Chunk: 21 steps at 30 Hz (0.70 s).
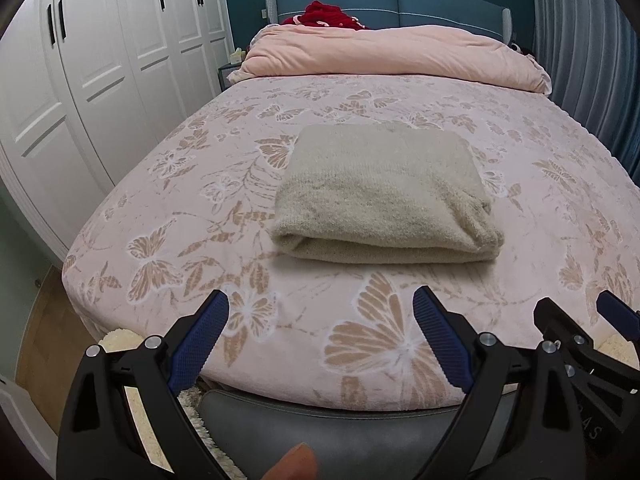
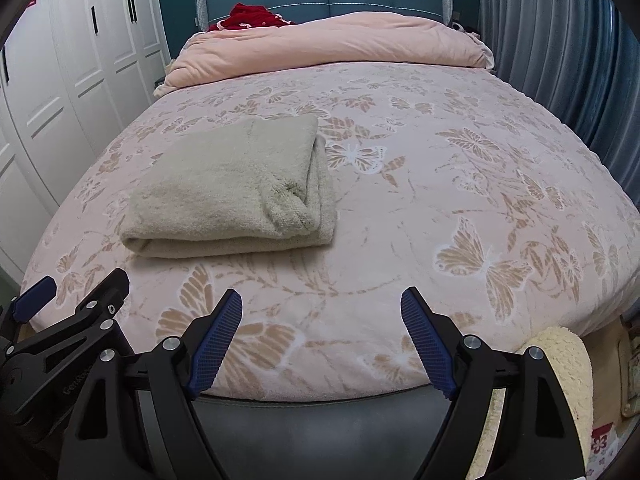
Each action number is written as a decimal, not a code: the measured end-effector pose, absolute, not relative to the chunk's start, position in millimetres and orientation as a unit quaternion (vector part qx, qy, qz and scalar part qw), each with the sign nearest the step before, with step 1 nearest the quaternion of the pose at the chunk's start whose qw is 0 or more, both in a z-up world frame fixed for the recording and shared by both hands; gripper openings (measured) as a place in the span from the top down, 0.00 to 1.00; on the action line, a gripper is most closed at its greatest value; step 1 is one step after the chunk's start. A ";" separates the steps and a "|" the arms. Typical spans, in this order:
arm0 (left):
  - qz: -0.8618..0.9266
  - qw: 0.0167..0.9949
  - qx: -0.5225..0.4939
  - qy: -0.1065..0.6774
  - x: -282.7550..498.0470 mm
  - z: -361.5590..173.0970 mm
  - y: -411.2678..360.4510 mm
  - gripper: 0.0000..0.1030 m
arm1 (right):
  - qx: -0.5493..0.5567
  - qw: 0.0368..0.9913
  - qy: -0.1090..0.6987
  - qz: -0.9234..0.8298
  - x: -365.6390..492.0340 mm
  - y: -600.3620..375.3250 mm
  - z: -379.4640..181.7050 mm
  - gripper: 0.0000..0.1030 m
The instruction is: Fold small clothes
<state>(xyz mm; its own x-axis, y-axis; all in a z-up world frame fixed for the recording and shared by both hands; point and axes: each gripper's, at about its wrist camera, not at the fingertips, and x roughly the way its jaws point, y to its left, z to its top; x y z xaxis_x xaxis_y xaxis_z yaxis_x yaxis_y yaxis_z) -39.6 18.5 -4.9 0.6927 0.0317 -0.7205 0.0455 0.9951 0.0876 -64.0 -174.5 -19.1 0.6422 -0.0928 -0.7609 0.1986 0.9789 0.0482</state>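
A beige knitted garment (image 1: 384, 196) lies folded into a thick rectangle on the pink butterfly-patterned bed cover (image 1: 200, 184); it also shows in the right wrist view (image 2: 236, 188). My left gripper (image 1: 322, 304) is open and empty, held over the foot edge of the bed, short of the garment. My right gripper (image 2: 322, 300) is open and empty, over the foot edge to the right of the garment. Each gripper shows at the edge of the other's view, the right one (image 1: 576, 316) and the left one (image 2: 76, 288).
A rolled pink duvet (image 1: 400, 52) lies across the head of the bed, with a red item (image 1: 324, 14) behind it. White wardrobe doors (image 1: 80, 80) stand along the left. A grey-blue curtain (image 2: 560, 40) hangs at the right. A fluffy cream rug (image 2: 564, 360) lies by the bed's foot.
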 end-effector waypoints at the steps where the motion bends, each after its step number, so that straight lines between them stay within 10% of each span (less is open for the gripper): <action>1: -0.002 0.919 0.051 0.391 -40.3 -4.5 18.4 0.12 | 0.064 0.904 0.415 -0.081 -64.0 -174.1 -19.2 0.22; 21: 0.007 0.915 0.053 0.400 -38.5 -10.0 18.9 0.17 | 0.051 0.902 0.421 -0.078 -63.6 -170.1 -20.2 0.23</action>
<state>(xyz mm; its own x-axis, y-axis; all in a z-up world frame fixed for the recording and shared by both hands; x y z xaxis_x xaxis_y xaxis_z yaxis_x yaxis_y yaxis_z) -38.5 18.9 -10.0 0.6795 0.0560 -0.7315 0.0288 0.9943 0.1029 -63.6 -170.1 -20.2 0.6335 -0.0976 -0.7675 0.1837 0.9826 0.0266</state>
